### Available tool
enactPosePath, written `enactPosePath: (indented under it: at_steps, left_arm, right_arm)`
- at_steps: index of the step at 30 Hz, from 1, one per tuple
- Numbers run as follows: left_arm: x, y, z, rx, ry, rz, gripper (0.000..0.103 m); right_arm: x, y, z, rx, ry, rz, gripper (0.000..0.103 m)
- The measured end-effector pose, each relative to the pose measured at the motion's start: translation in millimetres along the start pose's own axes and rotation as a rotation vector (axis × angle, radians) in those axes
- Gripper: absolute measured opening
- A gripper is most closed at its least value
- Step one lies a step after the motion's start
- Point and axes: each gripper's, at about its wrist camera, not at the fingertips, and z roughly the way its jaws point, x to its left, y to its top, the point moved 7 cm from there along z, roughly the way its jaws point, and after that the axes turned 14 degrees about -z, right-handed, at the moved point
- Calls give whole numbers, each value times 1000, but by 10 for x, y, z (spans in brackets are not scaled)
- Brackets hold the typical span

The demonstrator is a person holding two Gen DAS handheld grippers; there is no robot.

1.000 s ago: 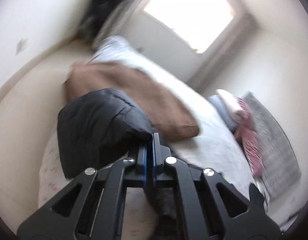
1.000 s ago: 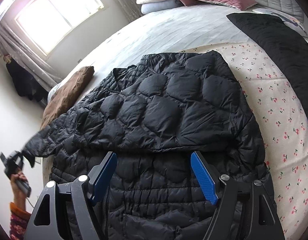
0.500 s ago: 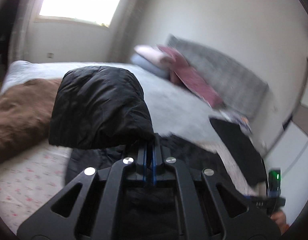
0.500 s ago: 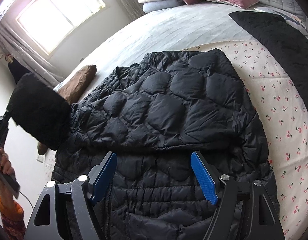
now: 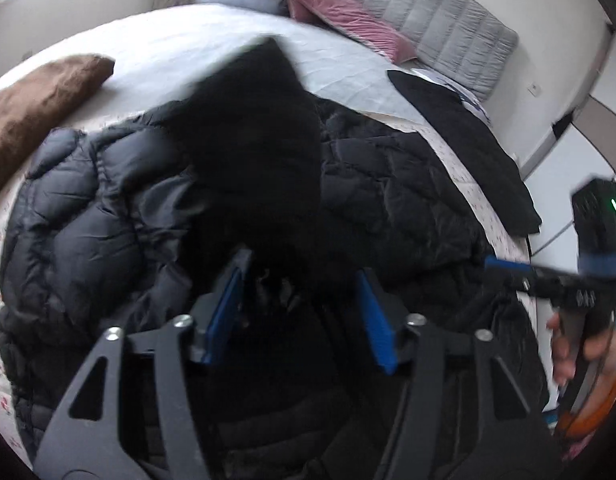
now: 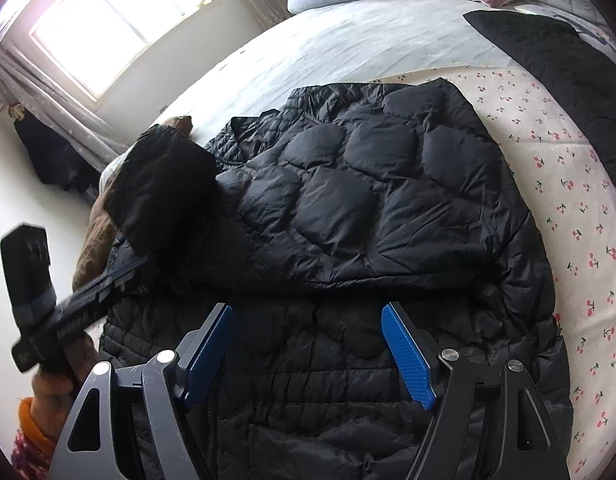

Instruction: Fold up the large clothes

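The jacket [image 6: 368, 208] lies flat on the bed [image 6: 328, 36], its sleeve [image 5: 259, 132] just dropped across the body as our left gripper [image 5: 303, 308] fingers opened, while our right gripper [image 6: 308, 352] hovers wide open, empty.

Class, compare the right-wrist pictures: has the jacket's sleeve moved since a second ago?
Yes. The sleeve has swung in from beyond the bed's edge, past the brown pillow, onto the jacket; the left tool has just been opening.

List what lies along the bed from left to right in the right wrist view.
Brown cloth → black puffer jacket → cherry-print sheet → black garment at the right edge.
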Motion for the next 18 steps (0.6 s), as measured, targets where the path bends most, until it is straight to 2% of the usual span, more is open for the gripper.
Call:
enactPosePath:
  at_steps: [4, 9, 11, 15, 18]
  left_arm:
    - [-50, -74, -234, 6, 3, 91, 71]
    - [47, -70, -537, 14, 77, 142, 72]
    - [79, -26, -582, 23, 116, 139, 72]
    - [314, 55, -886, 31, 160, 136, 72]
    - [507, 138, -1014, 29, 180, 144, 72]
  right_arm:
    - [-14, -12, 12, 5, 3, 11, 78]
    - [27, -11, 36, 4, 23, 6, 78]
    - [47, -28, 46, 1, 50, 8, 78]
    - [94, -42, 111, 10, 179, 71, 78]
    - [190, 16, 105, -7, 210, 67, 77]
